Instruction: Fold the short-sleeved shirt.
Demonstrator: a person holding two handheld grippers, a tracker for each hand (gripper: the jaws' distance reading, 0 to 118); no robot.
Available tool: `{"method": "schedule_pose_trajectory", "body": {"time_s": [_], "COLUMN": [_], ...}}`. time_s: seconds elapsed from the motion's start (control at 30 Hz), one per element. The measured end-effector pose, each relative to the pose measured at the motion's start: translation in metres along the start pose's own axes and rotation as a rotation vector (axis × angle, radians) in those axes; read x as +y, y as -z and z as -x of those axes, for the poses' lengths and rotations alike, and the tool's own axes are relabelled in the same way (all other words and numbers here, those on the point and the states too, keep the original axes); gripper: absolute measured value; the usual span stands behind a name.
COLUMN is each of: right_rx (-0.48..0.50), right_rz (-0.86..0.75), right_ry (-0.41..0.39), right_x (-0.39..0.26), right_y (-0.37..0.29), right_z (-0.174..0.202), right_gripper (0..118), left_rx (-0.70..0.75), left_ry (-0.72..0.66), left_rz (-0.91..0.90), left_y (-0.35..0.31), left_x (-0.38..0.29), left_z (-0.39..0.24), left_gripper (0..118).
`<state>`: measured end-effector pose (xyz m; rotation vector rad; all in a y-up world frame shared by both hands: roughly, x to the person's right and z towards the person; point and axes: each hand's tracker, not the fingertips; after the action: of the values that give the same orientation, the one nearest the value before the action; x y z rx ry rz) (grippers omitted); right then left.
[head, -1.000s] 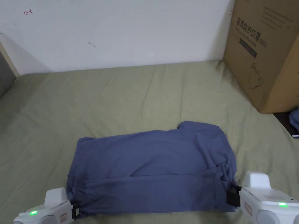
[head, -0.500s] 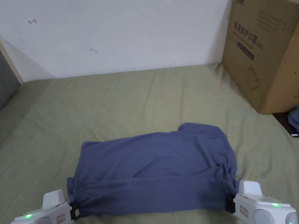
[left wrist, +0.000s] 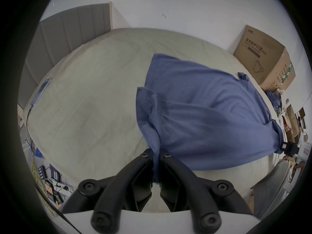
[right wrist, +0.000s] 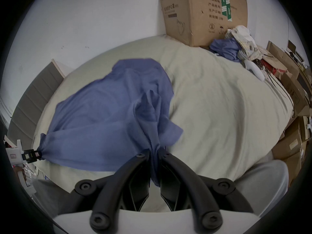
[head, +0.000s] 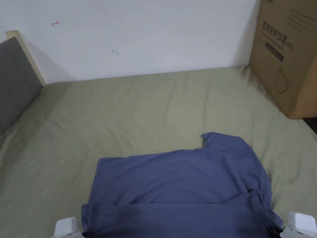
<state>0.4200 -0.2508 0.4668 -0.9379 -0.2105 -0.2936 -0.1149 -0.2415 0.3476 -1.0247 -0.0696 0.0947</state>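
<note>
The blue short-sleeved cotton shirt (head: 182,186) lies spread across the olive-green bed sheet (head: 130,111), sitting at about 6 o'clock in the head view, its near edge lifted off the bed. At 7 o'clock the white left gripper (left wrist: 156,155) has both black jaws pinched tight on a bunched corner of the fabric, clear in the left gripper view. Over at 5 o'clock the white right gripper (right wrist: 154,153) clamps the opposite corner the same way, cloth gathered between its jaws. The fabric hangs stretched between the two grips. A tall brown cardboard box (head: 288,59) stands at 2 o'clock against the white wall (head: 139,34), well apart from the shirt, and a grey padded headboard (head: 15,80) sits at 10 o'clock.
</note>
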Motion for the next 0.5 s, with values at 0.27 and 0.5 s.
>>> {"method": "schedule_pose_trajectory", "body": {"time_s": [0.27, 0.5], "right_rx": [-0.025, -0.055], "right_rz": [0.044, -0.104], "right_ry": [0.014, -0.045], "right_x": [-0.011, 0.015], "right_y": [0.023, -0.027], "right_z": [-0.007, 0.015], "right_gripper": [8, 81], "left_rx": [0.052, 0.002], "left_ry": [0.028, -0.085], "left_rz": [0.037, -0.029], "left_y": [0.013, -0.024], "left_x": [-0.004, 0.015], "left_z": [-0.011, -0.011], "left_gripper": [8, 95]}}
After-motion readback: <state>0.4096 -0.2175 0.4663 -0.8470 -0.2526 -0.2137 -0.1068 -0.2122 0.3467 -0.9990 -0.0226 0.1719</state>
